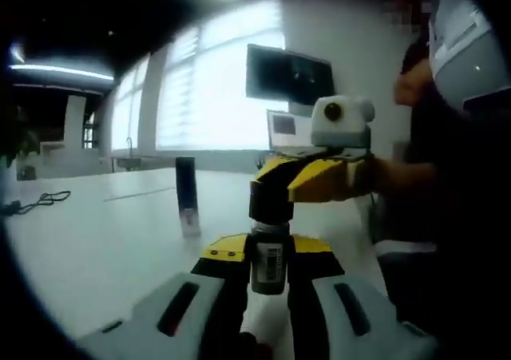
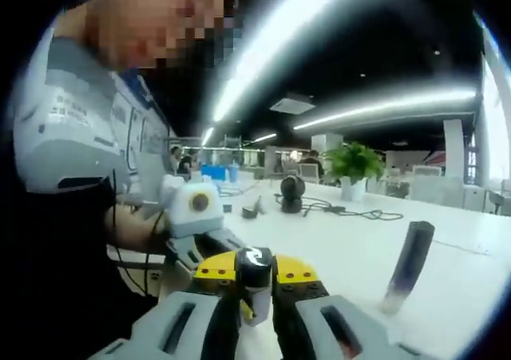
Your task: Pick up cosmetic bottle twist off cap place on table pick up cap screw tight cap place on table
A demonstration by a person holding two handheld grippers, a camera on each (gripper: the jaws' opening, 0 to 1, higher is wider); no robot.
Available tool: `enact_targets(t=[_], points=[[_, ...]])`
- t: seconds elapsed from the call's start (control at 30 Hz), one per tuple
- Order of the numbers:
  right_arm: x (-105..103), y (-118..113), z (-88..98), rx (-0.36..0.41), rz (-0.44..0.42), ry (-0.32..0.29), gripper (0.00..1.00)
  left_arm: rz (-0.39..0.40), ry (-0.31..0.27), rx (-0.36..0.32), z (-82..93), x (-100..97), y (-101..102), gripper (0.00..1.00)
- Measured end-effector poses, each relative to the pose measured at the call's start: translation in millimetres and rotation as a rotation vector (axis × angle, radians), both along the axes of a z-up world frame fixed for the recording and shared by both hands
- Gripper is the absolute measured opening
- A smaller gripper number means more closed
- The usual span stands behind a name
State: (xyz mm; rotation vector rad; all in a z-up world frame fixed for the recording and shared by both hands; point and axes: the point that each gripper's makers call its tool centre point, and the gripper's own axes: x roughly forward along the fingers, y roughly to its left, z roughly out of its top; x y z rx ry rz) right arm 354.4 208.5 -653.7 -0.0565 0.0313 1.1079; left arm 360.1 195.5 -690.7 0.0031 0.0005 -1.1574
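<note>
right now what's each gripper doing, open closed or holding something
left gripper: shut on the bottle, gripping its body.
right gripper: shut on the cap at the bottle's top.

Left tongs [image 1: 270, 284] clamped on bottle body; right tongs [image 2: 254, 284] clamped on its cap

Bottle between my two grippers, over the table.
A tall tube [image 1: 186, 194] stands on the table [image 1: 96, 240] behind it.
</note>
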Motion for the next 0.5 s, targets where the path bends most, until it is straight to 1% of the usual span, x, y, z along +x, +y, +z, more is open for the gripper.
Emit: enact_targets(t=[0.1, 0.2, 0.27, 0.37, 0.43, 0.47, 0.5], points=[[3.0, 0.2, 4.8, 0.021, -0.051, 0.001, 0.08, 0.033, 0.013, -0.025, 4.9, 3.5, 1.2, 0.08], [5.0, -0.2, 10.4, 0.037, -0.103, -0.02, 0.08, 0.074, 0.003, -0.038, 10.6, 6.1, 2.1, 0.08], [7.7, -0.6, 11.0, 0.038, -0.146, -0.022, 0.08, 0.102, 0.002, -0.035, 11.4, 9.0, 2.8, 0.08], [10.3, 0.0, 10.1, 0.031, -0.181, -0.034, 0.08, 0.141, -0.008, -0.035, 9.8, 13.0, 4.6, 0.08], [15.0, -0.7, 7.5, 0.044, -0.218, -0.009, 0.08, 0.167, -0.001, -0.044, 7.7, 16.4, 6.2, 0.08], [15.6, 0.0, 5.9, 0.041, -0.229, -0.013, 0.08, 0.177, -0.002, -0.041, 6.1, 17.6, 6.6, 0.08], [17.0, -0.2, 4.8, 0.048, -0.246, -0.008, 0.08, 0.192, -0.019, -0.023, 5.6, 19.8, 8.3, 0.08]])
